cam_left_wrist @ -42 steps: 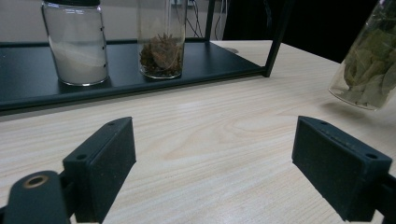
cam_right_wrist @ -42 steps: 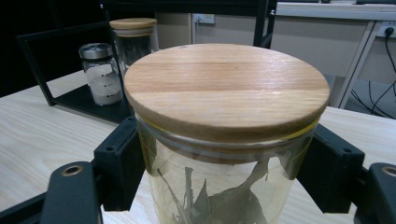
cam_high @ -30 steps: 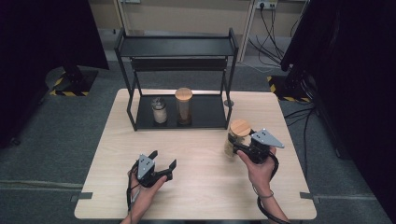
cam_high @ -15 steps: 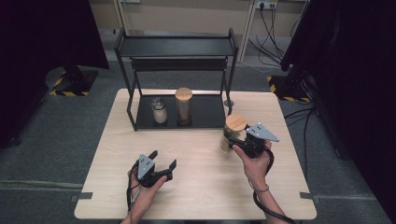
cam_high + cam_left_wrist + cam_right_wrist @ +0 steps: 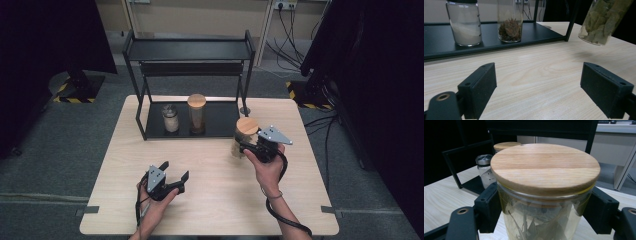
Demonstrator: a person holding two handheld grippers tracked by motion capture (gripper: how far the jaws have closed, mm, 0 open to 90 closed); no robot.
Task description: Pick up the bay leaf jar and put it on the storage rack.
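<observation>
Wood-lidded glass jar (image 5: 544,195), round

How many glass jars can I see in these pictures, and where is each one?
3. A short jar of white powder and a tall wooden-lidded jar stand on the black rack's bottom shelf. The jar of dried leaves is held by the right hand-held gripper.

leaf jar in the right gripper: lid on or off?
On. The wooden lid sits flat on the leaf jar, clamped in the right hand-held gripper.
</observation>
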